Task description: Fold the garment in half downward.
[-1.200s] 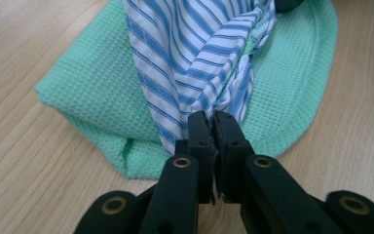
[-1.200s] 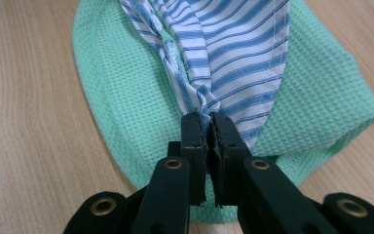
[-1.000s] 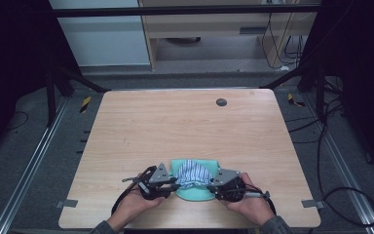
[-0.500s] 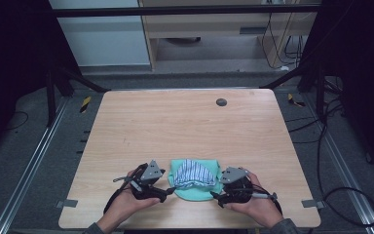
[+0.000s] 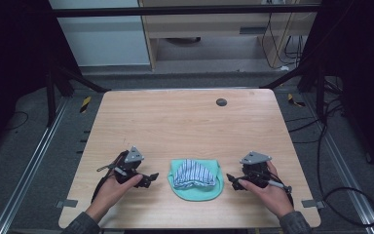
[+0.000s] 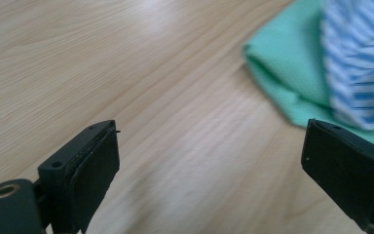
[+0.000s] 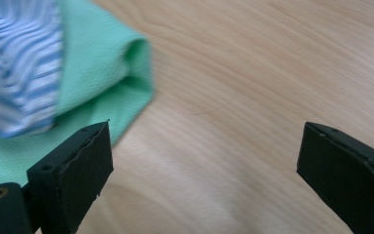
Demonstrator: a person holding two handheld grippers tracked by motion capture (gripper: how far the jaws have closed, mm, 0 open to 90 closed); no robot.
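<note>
Drawn apart since a second ago, left gripper (image 5: 148, 178) and right gripper (image 5: 232, 181), jaws wide and empty, flanking green cloth (image 5: 190, 192) near table (image 5: 185, 122) front edge. Striped cloth (image 5: 194, 174) folded on top. Soft, light, limp; best pinched at a folded edge.

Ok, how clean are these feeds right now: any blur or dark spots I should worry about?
High view: table evenly lit and sharp, surroundings dark. Left gripper view: striped cloth and green cloth are smeared with blur, the wood grain nearby soft. Right gripper view: the striped cloth is blurred too, the green cloth's folded edge somewhat clearer. No glare on either.
</note>
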